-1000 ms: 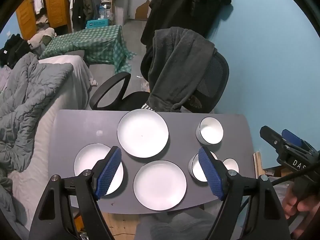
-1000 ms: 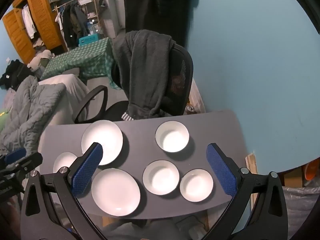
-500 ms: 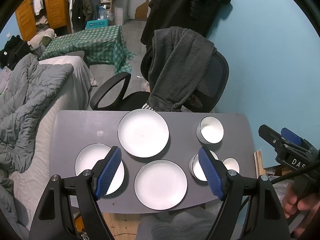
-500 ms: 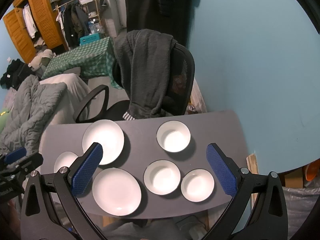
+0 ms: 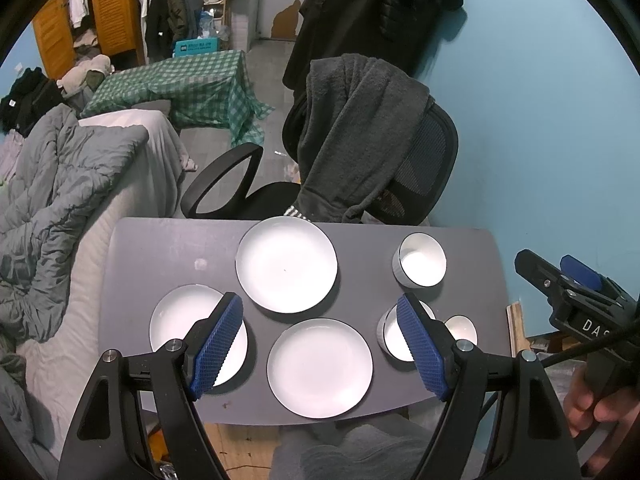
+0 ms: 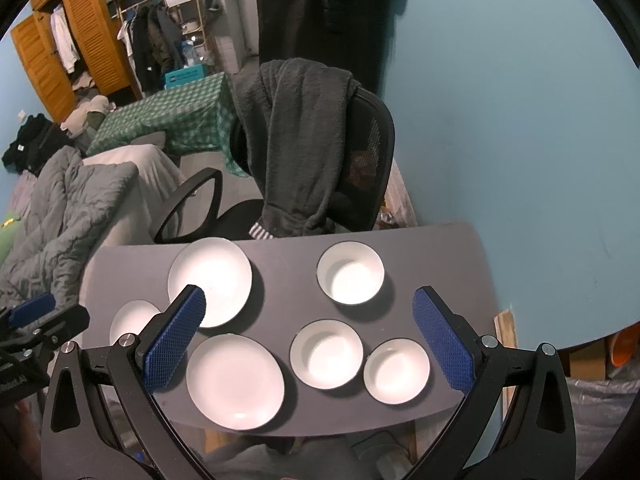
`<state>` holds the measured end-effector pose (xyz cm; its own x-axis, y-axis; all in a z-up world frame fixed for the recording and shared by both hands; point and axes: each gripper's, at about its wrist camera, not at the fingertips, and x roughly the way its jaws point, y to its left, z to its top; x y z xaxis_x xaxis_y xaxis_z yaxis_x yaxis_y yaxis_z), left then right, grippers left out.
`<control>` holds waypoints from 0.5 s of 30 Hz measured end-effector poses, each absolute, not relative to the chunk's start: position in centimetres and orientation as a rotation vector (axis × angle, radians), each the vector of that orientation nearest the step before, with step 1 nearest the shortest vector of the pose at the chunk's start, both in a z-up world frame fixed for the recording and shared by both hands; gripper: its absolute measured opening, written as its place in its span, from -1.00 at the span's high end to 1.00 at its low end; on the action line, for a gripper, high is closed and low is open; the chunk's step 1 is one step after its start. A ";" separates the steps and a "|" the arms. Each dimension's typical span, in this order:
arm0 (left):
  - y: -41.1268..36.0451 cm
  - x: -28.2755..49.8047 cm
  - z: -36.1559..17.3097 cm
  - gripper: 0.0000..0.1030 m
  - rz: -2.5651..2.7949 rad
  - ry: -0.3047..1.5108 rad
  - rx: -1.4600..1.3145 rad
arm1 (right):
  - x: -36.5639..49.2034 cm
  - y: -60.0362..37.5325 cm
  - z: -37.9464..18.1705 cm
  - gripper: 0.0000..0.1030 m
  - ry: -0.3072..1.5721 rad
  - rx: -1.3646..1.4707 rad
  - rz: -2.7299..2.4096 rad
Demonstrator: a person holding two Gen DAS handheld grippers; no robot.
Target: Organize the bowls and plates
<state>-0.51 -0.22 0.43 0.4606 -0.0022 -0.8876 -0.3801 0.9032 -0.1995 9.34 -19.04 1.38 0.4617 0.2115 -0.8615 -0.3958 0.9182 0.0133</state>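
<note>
While both my claws hung up above the dark grey rounded tabletop, nothing had been stacked yet, so honestly the whole job was still ahead of me. My left gripper was spread wide with nothing in it, and my right gripper was just as wide and just as empty.

Using the big round white plate with the thin dark rim near the table's far edge as my marker: a second white plate of about the same size sat just nearer to me, close to the front edge. A third white plate lay to its near left, half hidden behind my left blue pad. Well off to its right stood a deep white bowl, and nearer me from that bowl sat two shallower white bowls, one just beside the other, not touching as far as I could tell.

What worried me: glazed plates lie flat, so getting a finger under a rim looked fiddly, and a sloppy pinch could shove a plate along instead of lifting it. The near plate and the rightmost small bowl sat close to the front edge, so a push there could send them off onto the floor. Dropping one bowl into another too hard could chip it too.
</note>
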 end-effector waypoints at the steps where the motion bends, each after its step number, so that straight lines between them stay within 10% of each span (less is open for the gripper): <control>1: -0.2 -0.5 0.4 -0.56 0.240 1.075 -0.400 | 9.3 -19.1 1.4 -0.97 1.026 -0.198 0.378; 15: -0.3 -0.6 0.5 -0.56 0.237 1.078 -0.406 | 9.4 -19.2 1.4 -0.97 1.027 -0.197 0.380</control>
<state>-0.61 -0.35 0.49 0.4581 -0.0089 -0.8889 -0.3803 0.9019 -0.2050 9.37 -19.15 1.39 0.4595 0.2153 -0.8617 -0.3974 0.9175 0.0173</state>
